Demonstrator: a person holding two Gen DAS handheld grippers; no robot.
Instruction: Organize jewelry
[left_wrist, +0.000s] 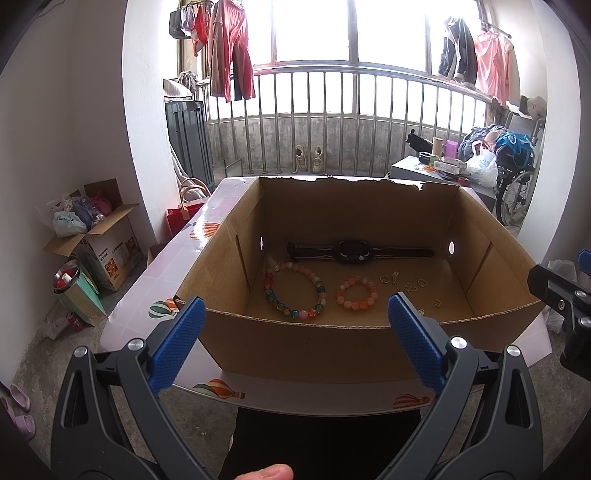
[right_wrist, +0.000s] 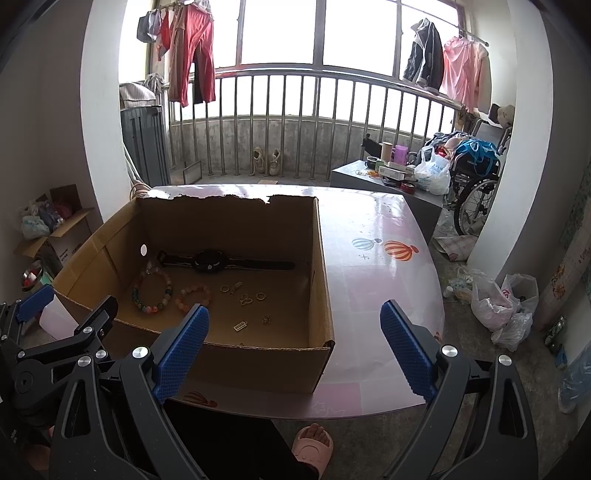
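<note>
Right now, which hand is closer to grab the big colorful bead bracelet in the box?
Left, probably. The left gripper hangs open right at the cardboard box near wall, lined up with the big bead bracelet. The right gripper, also open, points at the box's right corner and the table.

Matt cardboard box (left_wrist: 280, 343) — glossy table (right_wrist: 373, 258), beaded bracelets (left_wrist: 295, 291)

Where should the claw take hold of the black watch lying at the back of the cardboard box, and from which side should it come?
Grip the black watch on a strap, beside the thick case, with the pads across the strap's narrow width. Come from above: it lies flat along the far wall of the cardboard box, whose tall walls likely block a sideways approach. The open left claw faces it most squarely.
</note>
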